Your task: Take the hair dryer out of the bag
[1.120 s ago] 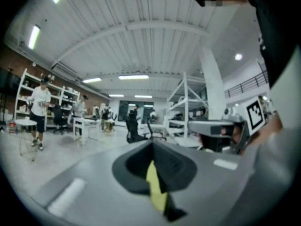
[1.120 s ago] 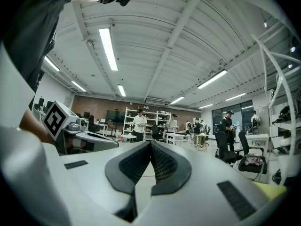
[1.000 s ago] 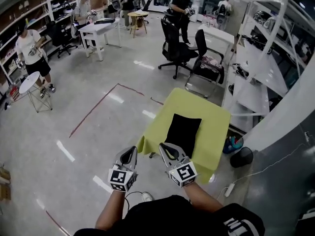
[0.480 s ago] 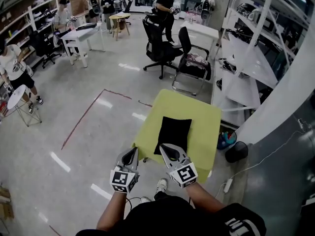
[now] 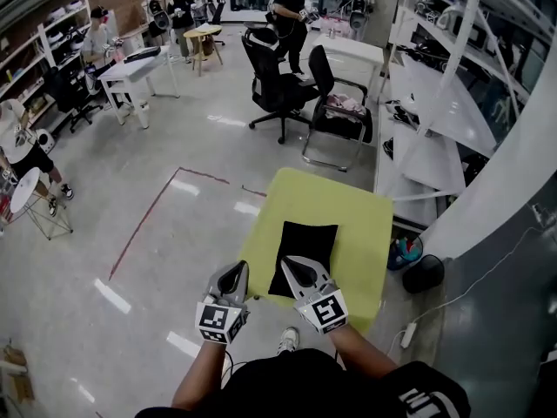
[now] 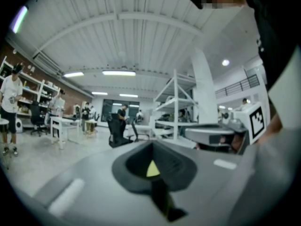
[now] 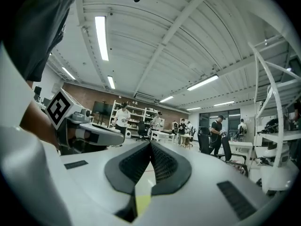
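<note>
While black bag [image 5: 306, 242] tops yellow table [image 5: 367, 229] | floor [image 5: 130, 233] (taped, seemingly) | left gripper [image 5: 235, 275], right gripper [image 5: 292, 266] closed

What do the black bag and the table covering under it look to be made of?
The black bag: likely soft fabric, matte; it lies flat and limp with no shine. The table covering: probably cloth, matte yellow-green; its edge drapes over the table's sides. Weave too far to tell.
</note>
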The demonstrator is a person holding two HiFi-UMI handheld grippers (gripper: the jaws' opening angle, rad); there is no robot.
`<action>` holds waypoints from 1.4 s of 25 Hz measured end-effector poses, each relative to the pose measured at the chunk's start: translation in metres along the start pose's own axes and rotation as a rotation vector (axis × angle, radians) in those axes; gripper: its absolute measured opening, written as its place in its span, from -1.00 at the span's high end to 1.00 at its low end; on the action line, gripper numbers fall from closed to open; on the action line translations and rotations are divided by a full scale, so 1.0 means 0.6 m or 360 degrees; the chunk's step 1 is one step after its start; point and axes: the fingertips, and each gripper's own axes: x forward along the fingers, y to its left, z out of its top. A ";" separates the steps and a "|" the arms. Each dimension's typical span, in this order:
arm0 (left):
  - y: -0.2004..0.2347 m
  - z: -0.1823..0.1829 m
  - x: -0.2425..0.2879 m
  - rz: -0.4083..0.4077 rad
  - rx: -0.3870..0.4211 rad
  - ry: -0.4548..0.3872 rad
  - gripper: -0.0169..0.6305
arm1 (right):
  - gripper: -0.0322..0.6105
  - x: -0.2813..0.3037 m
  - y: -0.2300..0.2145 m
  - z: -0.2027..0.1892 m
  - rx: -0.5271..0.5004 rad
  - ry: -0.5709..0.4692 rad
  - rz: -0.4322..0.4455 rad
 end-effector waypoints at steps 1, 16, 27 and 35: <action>0.001 0.003 0.012 -0.0005 0.0002 -0.0003 0.93 | 0.88 0.005 -0.010 0.000 0.0006 -0.0007 -0.0003; -0.022 0.001 0.130 -0.0062 0.0097 0.0075 0.93 | 0.88 0.011 -0.147 -0.010 0.0162 -0.0112 -0.0103; -0.033 -0.038 0.188 -0.0230 0.0097 0.0174 0.93 | 0.88 0.009 -0.189 -0.062 0.0338 -0.0053 -0.0227; -0.044 -0.074 0.234 -0.0472 0.0086 0.0228 0.93 | 0.88 -0.001 -0.210 -0.108 0.0368 0.0107 -0.0424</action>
